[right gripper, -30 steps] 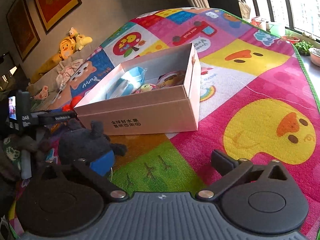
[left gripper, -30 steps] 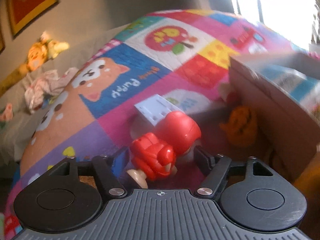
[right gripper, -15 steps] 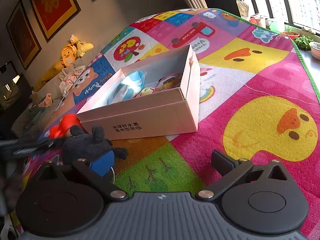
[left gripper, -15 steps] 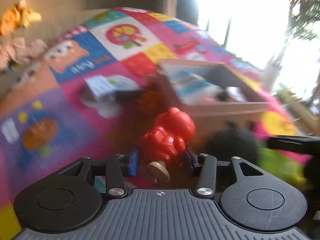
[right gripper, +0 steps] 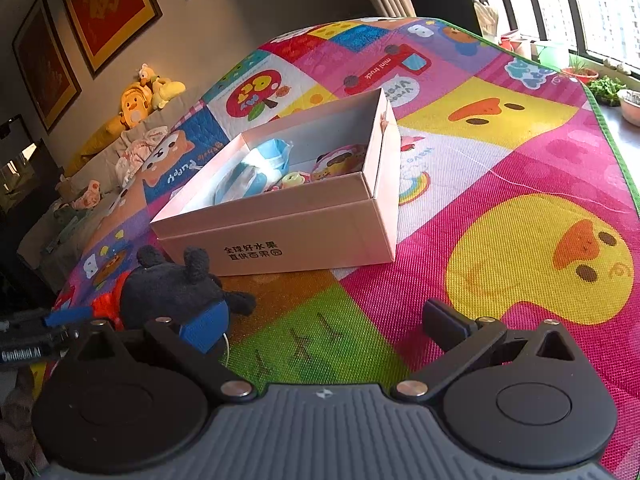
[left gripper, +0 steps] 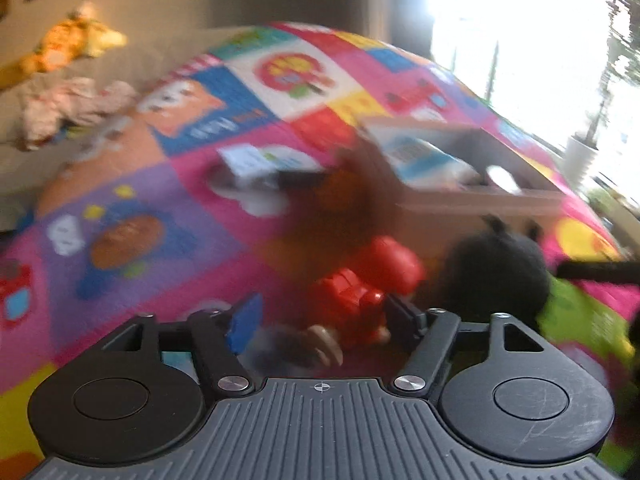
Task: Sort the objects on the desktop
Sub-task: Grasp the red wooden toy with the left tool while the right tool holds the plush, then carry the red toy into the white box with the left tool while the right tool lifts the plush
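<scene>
A red toy figure [left gripper: 360,292] sits between the fingers of my left gripper [left gripper: 322,316], low over the colourful play mat [left gripper: 140,184]. The jaws are opening: the toy leans on the right pad and the blue left pad stands clear of it. A black plush [right gripper: 172,288] lies just right of the toy, beside the left finger of my right gripper [right gripper: 324,324]. That gripper is open above the mat with nothing between its fingers. Behind the plush stands the open white box [right gripper: 280,248], holding a blue-and-white pack and small toys. In the right wrist view the red toy [right gripper: 106,304] peeks out left of the plush.
A small white-and-blue carton [left gripper: 260,160] lies on the mat left of the box, with a blurred orange thing [left gripper: 344,184] at the box's corner. Yellow plush toys [right gripper: 136,100] and clothes rest on a sofa at the back left. Potted plants [right gripper: 608,88] line the window sill beyond the mat's right edge.
My left gripper swung right with the red toy, from beside the small carton to next to the black plush. Its jaws tightened on the toy, then spread. The right gripper stayed put.
</scene>
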`<state>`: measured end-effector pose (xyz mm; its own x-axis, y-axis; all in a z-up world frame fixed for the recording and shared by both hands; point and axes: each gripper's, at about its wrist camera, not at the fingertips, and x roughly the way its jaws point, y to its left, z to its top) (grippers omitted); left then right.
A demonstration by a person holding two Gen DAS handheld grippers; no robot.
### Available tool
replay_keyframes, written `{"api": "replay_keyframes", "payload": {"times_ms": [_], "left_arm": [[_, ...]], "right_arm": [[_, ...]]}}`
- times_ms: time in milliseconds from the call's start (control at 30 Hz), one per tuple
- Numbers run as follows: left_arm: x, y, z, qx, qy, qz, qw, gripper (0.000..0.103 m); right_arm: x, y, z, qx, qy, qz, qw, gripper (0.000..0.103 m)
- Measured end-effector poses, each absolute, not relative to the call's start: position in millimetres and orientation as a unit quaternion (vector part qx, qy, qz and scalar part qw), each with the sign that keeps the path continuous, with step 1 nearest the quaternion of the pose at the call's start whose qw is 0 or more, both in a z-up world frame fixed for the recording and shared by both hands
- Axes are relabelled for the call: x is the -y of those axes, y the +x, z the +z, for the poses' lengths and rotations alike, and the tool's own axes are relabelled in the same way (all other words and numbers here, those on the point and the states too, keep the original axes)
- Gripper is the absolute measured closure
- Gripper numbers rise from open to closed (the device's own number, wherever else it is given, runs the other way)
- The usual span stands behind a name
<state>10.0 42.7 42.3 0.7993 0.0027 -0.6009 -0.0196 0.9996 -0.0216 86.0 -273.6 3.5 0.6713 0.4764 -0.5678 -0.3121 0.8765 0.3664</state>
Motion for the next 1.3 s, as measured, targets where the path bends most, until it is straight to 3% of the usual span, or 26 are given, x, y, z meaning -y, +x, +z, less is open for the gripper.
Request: {"api": "replay_keyframes", "payload": {"times_ms": [133,400,667,967,1100,1300], "left_arm": [[-71,16,52,-0.290,-0.016,0.096,0.952,0.025],[-67,26,43,-0.303,0.000,0.008,0.953,0.007],[-62,58,22,-0.336,-0.086,-0.108,0.932,0.007],[-17,8,41,-0.327,-0.083,-0.259,0.905,0.006],[-13,4,45,-0.309,-0.021,-0.191,0.931,0.004],[-61,53,39,-0.283,-0.092,-0.087,0.951,0.003]], "right_arm": [[273,86,4,-0.342,0.120,0.217,0.906,0.000],[270,86,3,-0.346,0.108,0.215,0.907,0.000],[277,89,4,-0.350,0.121,0.232,0.900,0.000],[296,93,2,-0.348,0.181,0.246,0.886,0.000],[293,92,3,-0.347,0.170,0.243,0.890,0.000],[288,90,4,-0.346,0.159,0.241,0.893,0.000]]}}
